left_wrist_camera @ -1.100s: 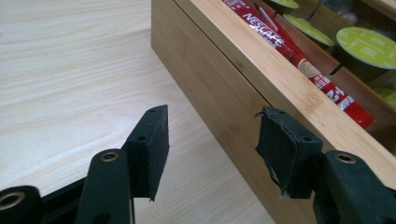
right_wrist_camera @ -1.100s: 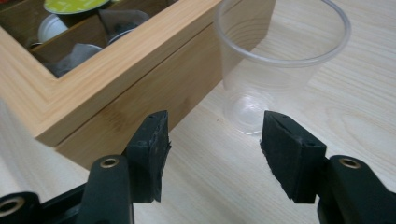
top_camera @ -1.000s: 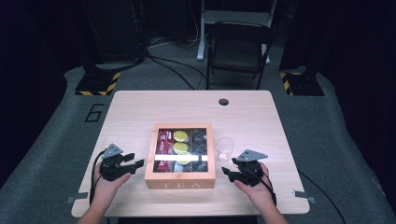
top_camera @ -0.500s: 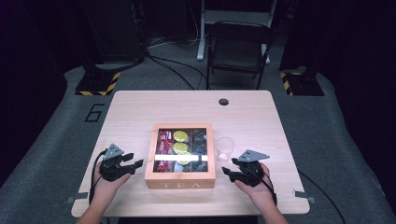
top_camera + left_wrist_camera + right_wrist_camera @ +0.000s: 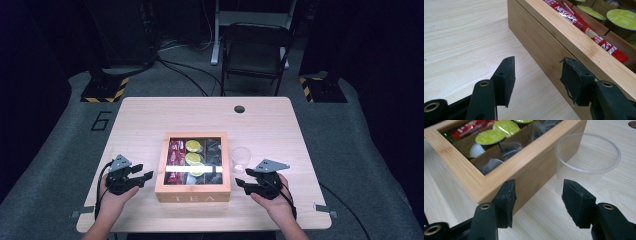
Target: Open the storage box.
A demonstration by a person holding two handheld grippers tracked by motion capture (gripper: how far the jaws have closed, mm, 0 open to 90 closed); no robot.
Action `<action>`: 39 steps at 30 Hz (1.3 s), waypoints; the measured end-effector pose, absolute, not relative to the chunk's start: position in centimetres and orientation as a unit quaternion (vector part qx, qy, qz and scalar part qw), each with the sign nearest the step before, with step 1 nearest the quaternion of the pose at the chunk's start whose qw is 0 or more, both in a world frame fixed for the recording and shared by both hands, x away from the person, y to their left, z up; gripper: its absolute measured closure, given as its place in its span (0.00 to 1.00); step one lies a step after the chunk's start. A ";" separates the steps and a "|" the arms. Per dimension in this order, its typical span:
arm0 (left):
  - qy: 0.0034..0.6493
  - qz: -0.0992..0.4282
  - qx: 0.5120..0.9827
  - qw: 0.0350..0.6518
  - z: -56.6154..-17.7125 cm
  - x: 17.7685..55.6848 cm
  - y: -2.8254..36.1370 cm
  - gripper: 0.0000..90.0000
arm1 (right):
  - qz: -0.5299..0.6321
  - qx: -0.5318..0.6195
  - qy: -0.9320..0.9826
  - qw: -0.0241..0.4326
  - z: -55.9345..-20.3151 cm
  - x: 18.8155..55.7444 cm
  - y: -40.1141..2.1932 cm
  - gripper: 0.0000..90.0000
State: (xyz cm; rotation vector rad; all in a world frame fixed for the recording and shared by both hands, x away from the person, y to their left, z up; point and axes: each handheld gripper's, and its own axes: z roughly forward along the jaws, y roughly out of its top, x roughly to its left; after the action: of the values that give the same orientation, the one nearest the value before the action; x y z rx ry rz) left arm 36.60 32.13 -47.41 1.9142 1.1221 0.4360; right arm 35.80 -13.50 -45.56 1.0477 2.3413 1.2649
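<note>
I have both claws flanking the wooden tea box (image 5: pixel 193 192), and as I read it nothing has been picked up or shifted yet; the work seems barely begun. My left gripper (image 5: pixel 537 76) has its jaws apart with nothing between them but bare tabletop; they have just been closing a little, and the box's side wall runs just past the far pad, close enough that I cannot tell whether it touches. My right gripper (image 5: pixel 537 200) also stands with its jaws apart and empty, the near corner of the box just ahead of one pad and the clear plastic cup (image 5: pixel 587 160) just ahead of the other. Inside the box, beyond the left claw, lie red coffee sticks (image 5: pixel 584 26), with green-lidded capsules (image 5: pixel 490 136) and dark sachets in the next compartments. Whether a clear lid covers them I cannot say for certain, though a bright streak across the top in the high view suggests a pane. I judge everything remains to be done: grasping the box or reaching its contents. The cup sits just beside the box, right in front of my right claw, so it could get knocked. The table (image 5: pixel 150 125) is otherwise bare around both claws.
</note>
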 end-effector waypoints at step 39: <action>0.438 0.184 0.767 0.431 -47.2 36.3 32.1 0.49 | 0.429 0.276 0.853 0.106 -45.4 32.5 -11.6 0.86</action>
State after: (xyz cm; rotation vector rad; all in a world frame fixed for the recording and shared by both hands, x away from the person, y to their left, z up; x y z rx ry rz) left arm 36.33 32.13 -47.16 1.9143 1.0921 0.4593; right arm 32.47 -11.63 -45.38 0.8141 2.5129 1.2641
